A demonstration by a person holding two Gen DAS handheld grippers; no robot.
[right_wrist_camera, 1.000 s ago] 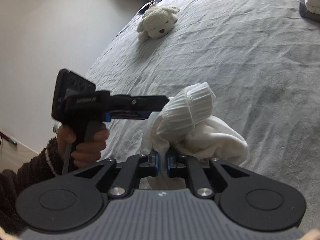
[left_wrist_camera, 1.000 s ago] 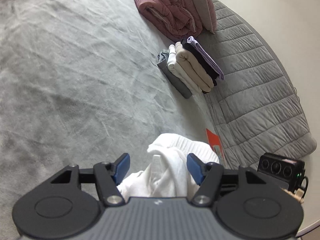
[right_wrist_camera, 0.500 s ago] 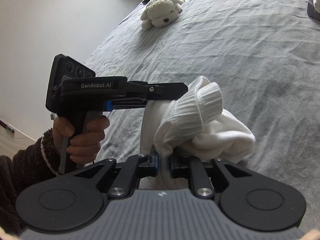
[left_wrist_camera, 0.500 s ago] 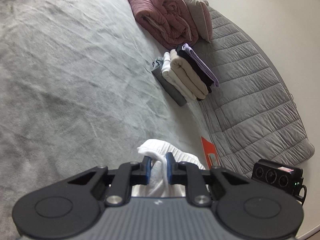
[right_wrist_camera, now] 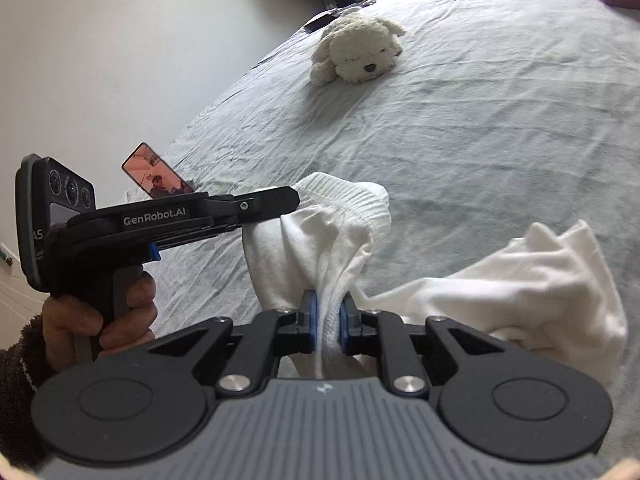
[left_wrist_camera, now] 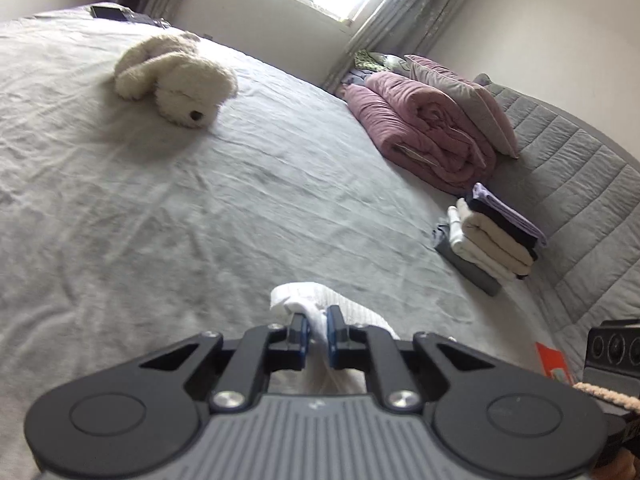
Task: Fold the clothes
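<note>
While both grippers pinch the white garment [right_wrist_camera: 344, 236] above the grey bed [left_wrist_camera: 200, 208], the step looks like spreading it out.
Left gripper [left_wrist_camera: 316, 330] closing on the ribbed hem, cloth between its pads; right gripper [right_wrist_camera: 328, 320] clamped on bunched fabric. Next: draw hands apart, lay it flat. A second ago the left jaws stood wide; garment was balled, now partly unfurled.
</note>
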